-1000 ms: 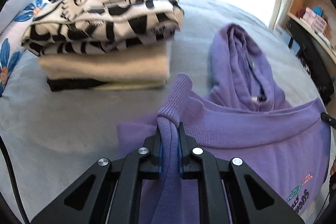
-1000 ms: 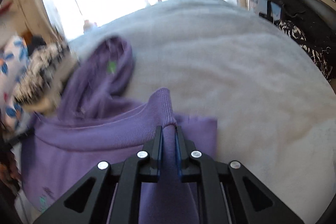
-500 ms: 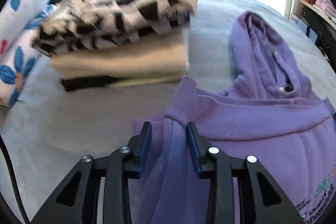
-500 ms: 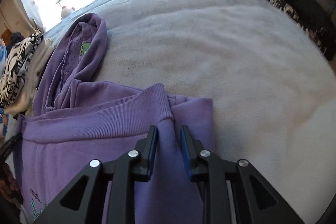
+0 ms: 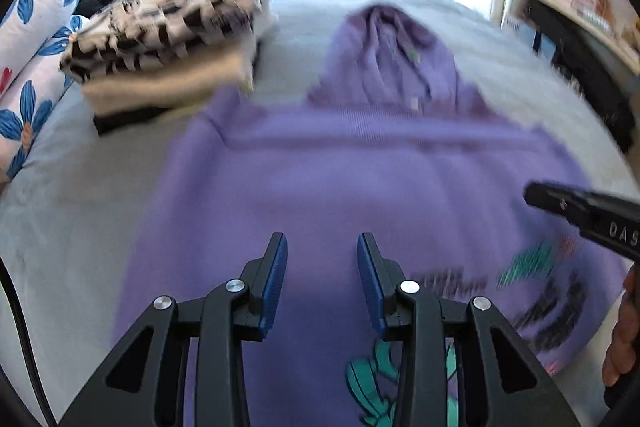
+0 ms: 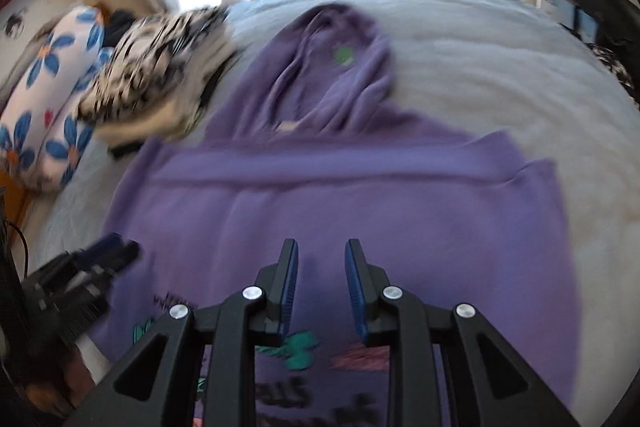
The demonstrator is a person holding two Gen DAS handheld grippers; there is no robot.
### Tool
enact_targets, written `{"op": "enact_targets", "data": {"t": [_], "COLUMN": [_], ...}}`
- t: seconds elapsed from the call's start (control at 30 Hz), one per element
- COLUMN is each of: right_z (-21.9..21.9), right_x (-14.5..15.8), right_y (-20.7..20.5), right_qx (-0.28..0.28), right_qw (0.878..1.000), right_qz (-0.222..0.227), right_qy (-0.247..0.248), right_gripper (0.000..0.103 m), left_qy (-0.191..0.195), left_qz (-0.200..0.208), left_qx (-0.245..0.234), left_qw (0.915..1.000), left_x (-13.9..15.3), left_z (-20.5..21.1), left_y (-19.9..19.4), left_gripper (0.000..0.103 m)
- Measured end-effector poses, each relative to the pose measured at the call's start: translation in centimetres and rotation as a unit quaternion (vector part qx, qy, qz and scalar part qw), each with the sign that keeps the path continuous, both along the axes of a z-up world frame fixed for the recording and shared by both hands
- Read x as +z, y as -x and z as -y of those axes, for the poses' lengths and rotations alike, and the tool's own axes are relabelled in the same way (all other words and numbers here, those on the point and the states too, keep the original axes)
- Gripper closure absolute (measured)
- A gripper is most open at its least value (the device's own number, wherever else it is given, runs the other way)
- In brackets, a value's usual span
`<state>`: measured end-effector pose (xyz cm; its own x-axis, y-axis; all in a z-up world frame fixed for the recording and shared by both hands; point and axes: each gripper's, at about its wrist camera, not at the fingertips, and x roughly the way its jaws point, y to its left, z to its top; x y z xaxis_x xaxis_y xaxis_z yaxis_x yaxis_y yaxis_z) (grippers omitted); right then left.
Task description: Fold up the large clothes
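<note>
We saw the purple hoodie (image 5: pixel 360 195) lying flat on the grey bed cover (image 6: pixel 500 59), folded on itself, its long axis running away from us: the printed front nearest, a ribbed band crossing it from left to right, and the hood (image 6: pixel 328 67) pointing toward the bright window at the far end.

Both grippers tilted steeply down over the near part of the garment. The left gripper (image 5: pixel 322 275) hung above the near-left area of the fabric, its jaws parted and nothing between the blue pads; they had just been opening, and the cloth lay loose below them. The right gripper (image 6: pixel 322 279) hung above the print, its jaws also parted by a narrower gap, likewise freshly opened and holding nothing. In the left wrist view the right gripper's black finger reached in from the right edge, a person's hand (image 5: pixel 620 339) just below it.

Farther off on the left, just beside the hoodie's far-left corner, we saw a stack of folded clothes (image 5: pixel 172 43) topped by a black-and-white patterned piece. Beyond it at the far left lay a pillow with blue flowers (image 5: pixel 36 39).
</note>
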<state>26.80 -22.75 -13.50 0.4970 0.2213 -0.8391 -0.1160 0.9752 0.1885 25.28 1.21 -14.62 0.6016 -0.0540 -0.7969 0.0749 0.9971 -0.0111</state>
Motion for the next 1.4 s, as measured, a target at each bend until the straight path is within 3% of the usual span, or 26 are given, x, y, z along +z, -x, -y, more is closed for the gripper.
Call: {"op": "enact_targets", "data": {"t": [0.07, 0.2, 0.27, 0.33, 0.37, 0.43, 0.47, 0.67, 0.73, 0.9, 1.0, 1.07, 1.13, 1.4], "right_z": [0.5, 4.8, 7.0, 10.1, 11.5, 14.5, 15.1, 12.7, 12.5, 12.8, 12.5, 12.3, 11.7, 8.4], "right_x": [-1.1, -1.1, -0.9, -1.4, -1.8, -2.1, -2.1, -1.9, -1.9, -1.6, -1.1, -0.5, 0.2, 2.4], "right_y": [0.3, 1.1, 1.6, 2.2, 2.4, 3.4, 3.8, 3.3, 3.0, 3.2, 3.4, 3.7, 4.2, 7.5], "right_qx": [-0.010, -0.029, -0.075, -0.121, -0.136, -0.145, -0.148, -0.137, -0.137, -0.143, -0.144, -0.148, -0.147, -0.107], "right_qw": [1.000, 0.999, 0.996, 0.987, 0.985, 0.989, 0.989, 0.987, 0.987, 0.986, 0.986, 0.986, 0.986, 0.990], "right_qz": [-0.003, 0.008, 0.020, 0.015, 0.008, 0.004, 0.004, -0.002, -0.006, -0.012, -0.025, -0.034, -0.038, -0.028], "right_qy": [0.010, -0.020, 0.050, 0.103, 0.106, 0.035, 0.023, 0.084, 0.085, 0.082, 0.076, 0.074, 0.073, 0.092], "right_gripper": [0.080, 0.098, 0.098, 0.092, 0.093, 0.097, 0.097, 0.092, 0.085, 0.084, 0.084, 0.084, 0.084, 0.084], "left_qy": [-0.010, 0.002, 0.008, 0.045, 0.053, 0.056, 0.054, 0.018, 0.016, 0.028, 0.031, 0.029, 0.023, 0.009], "left_qz": [0.001, 0.002, -0.002, -0.008, -0.009, -0.007, -0.006, -0.008, -0.012, -0.028, -0.043, -0.046, -0.036, -0.031], "left_qx": [0.011, 0.053, 0.081, 0.084, 0.085, 0.084, 0.084, 0.087, 0.085, 0.081, 0.078, 0.083, 0.088, 0.081], "left_qw": [0.9999, 0.9986, 0.9967, 0.9954, 0.9949, 0.9948, 0.9950, 0.9960, 0.9962, 0.9960, 0.9955, 0.9951, 0.9952, 0.9962], "left_x": [-1.2, -1.5, -1.6, -1.8, -1.9, -2.2, -2.3, -2.2, -2.0, -1.6, -1.1, -0.5, 0.3, 2.4], "left_z": [-0.5, -4.3, -6.8, -8.9, -9.4, -9.7, -9.7, -8.3, -8.4, -8.7, -8.4, -8.0, -7.5, -6.0], "left_y": [0.4, 0.2, 0.1, 0.2, 0.2, 0.6, 0.6, 0.5, 0.3, 0.4, 0.5, 1.0, 1.9, 5.6], "left_gripper": [0.066, 0.065, 0.072, 0.081, 0.085, 0.085, 0.085, 0.083, 0.082, 0.081, 0.072, 0.051, 0.041, 0.041]}}
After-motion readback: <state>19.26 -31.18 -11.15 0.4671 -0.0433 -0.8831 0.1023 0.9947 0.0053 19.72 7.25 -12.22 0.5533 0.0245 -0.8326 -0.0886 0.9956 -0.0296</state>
